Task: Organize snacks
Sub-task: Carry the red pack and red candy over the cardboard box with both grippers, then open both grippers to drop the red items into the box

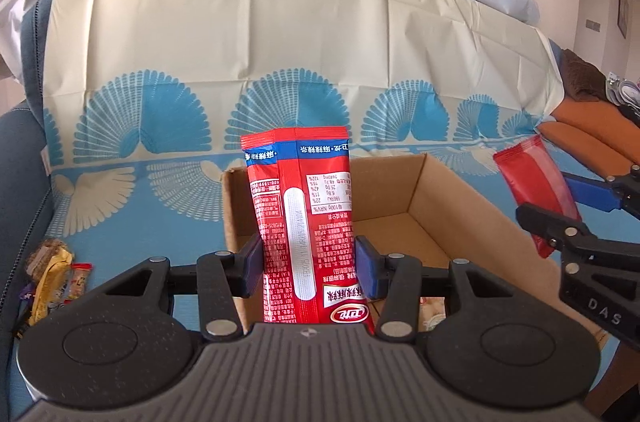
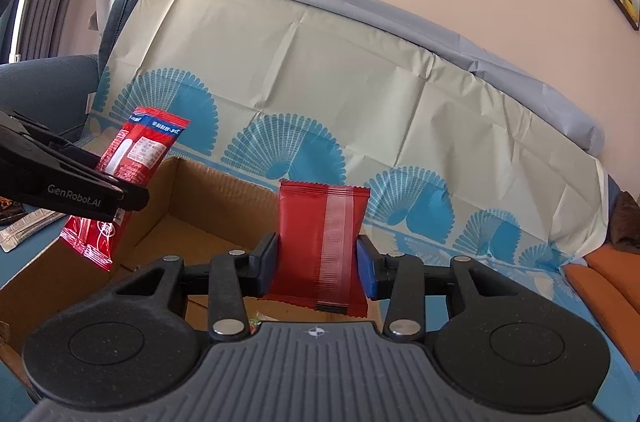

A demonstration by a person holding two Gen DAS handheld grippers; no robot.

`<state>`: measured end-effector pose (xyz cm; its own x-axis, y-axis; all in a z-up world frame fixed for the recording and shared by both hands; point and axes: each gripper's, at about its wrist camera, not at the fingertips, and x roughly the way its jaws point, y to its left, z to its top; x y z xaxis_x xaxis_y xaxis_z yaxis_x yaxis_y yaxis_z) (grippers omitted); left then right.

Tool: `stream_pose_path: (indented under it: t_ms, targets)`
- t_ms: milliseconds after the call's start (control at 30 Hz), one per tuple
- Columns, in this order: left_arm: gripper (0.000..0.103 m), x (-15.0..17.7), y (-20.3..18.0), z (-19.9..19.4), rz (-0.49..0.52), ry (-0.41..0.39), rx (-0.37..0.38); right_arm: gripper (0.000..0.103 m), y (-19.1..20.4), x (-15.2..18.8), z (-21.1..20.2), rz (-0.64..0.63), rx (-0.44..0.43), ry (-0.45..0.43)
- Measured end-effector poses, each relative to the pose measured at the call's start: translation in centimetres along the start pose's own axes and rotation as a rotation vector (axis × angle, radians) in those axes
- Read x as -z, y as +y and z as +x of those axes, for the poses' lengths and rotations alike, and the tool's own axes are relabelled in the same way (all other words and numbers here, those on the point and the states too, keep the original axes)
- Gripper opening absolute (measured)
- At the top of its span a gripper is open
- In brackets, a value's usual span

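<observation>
Left gripper (image 1: pixel 308 264) is clamping a printed packet (image 1: pixel 308 206), right gripper (image 2: pixel 318 262) a plain packet (image 2: pixel 320 242); both are hovering over the box (image 1: pixel 460 222), likely for dropping in.

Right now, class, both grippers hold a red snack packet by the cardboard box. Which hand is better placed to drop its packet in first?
Probably the right. Its gripper holds the plain red packet over the cardboard box; the left gripper holds its printed red packet nearer the rim.
</observation>
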<state>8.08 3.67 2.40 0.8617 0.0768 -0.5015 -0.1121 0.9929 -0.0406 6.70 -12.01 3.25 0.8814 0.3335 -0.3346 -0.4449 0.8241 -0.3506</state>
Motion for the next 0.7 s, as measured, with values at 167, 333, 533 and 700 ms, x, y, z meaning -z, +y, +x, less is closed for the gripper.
stream_pose_path:
  t_ms: [167,333,533,700]
  targets:
    - [0.052,-0.3,-0.8,0.6,-0.011,0.006,0.025,0.043,-0.1,0.0,0.6,0.015,0.007,0.019]
    - [0.052,-0.4,-1.2,0.7,-0.027,0.015,0.038,0.043,0.1,0.0,0.9,0.018,0.012,0.032]
    - [0.052,-0.4,-1.4,0.8,-0.032,0.019,0.046,0.043,0.4,-0.1,1.0,0.005,0.009,0.032]
    - [0.052,-0.5,-1.4,0.7,-0.045,0.018,0.051,0.043,0.4,-0.1,1.0,0.003,0.011,0.032]
